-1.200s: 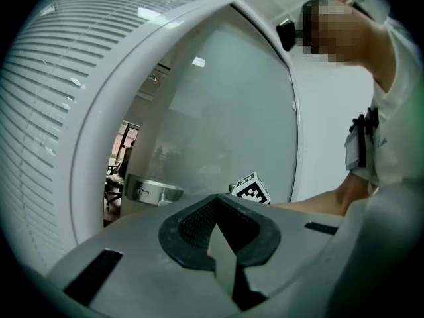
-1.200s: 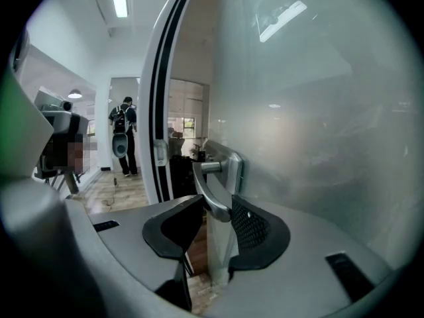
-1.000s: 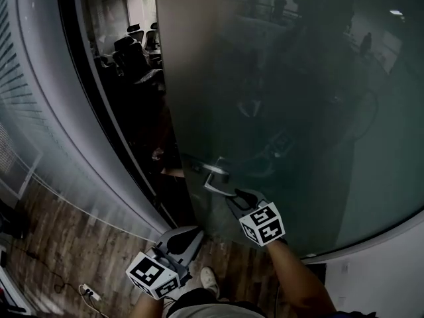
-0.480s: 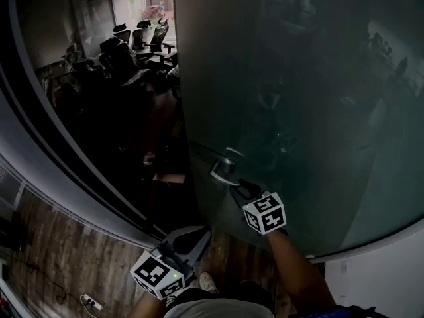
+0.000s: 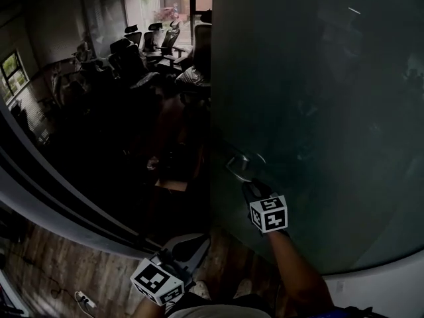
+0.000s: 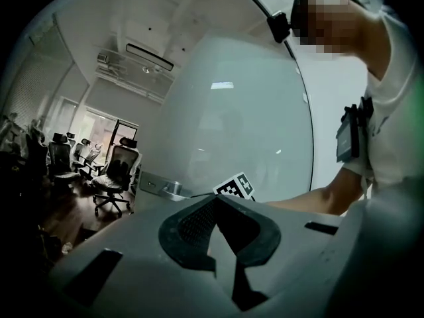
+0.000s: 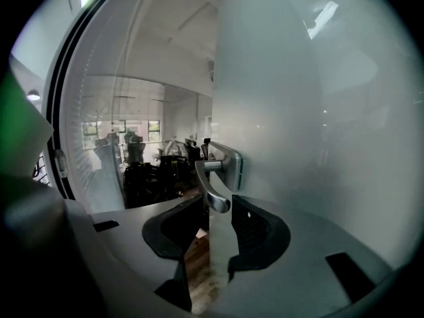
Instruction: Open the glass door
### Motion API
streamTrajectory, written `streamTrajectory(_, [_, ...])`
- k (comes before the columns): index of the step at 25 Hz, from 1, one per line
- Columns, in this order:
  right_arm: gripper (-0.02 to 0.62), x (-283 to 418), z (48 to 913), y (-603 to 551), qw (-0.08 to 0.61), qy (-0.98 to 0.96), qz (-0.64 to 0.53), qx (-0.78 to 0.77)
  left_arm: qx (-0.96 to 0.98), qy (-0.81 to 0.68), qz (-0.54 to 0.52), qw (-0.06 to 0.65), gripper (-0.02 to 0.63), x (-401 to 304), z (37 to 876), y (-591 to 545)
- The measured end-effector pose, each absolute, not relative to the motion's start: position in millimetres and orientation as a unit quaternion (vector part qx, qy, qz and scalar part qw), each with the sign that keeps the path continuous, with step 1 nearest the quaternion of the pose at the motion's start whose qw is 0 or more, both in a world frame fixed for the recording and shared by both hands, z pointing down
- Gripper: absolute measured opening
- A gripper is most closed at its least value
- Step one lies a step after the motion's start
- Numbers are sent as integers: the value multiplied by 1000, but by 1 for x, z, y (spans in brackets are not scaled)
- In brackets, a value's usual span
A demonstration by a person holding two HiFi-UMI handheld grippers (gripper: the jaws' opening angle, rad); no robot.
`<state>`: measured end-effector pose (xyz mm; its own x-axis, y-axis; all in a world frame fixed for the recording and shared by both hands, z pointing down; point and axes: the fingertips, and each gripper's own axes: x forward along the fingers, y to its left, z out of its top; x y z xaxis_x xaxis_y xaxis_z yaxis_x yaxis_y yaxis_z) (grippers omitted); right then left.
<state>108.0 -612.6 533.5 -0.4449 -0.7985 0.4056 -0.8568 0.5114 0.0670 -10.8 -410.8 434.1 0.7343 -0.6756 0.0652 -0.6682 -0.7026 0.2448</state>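
The frosted glass door (image 5: 318, 111) stands swung open, its free edge running down the middle of the head view. My right gripper (image 5: 250, 187) holds its metal lever handle (image 5: 242, 166). In the right gripper view the handle's (image 7: 215, 181) tip sits between the two pads of that gripper (image 7: 218, 205), and the door (image 7: 298, 111) fills the right side. My left gripper (image 5: 192, 242) hangs low in front of the opening, shut and holding nothing. From the left gripper (image 6: 215, 199) view, the door (image 6: 232, 124) and the handle (image 6: 169, 189) lie ahead of it.
Beyond the opening is a dim room with several office chairs (image 5: 142, 52) (image 6: 116, 174). A dark door frame and glass wall (image 5: 40, 197) curve along the left. Wooden floor (image 5: 59, 270) with a cable and power strip (image 5: 83, 300) lies at the lower left.
The door has swung wider, its edge moving right in the head view and showing more of the room. My right gripper went with the handle; the left gripper shifted slightly right.
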Motion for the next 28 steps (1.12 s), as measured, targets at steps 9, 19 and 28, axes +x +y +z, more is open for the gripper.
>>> streamTrajectory(9, [137,154,514,-620,169,-852,75,491,916,-379,-22,131,-2,16,433,-438])
streamTrajectory(19, [51,191,471,-585,120,-854,61,502,923,-364,-21,121,-2,36,424,-451])
streamTrajectory(28, [2,211,434,-526,55,-851,51,519,934,-341,-29,100,-2,44,416,-449])
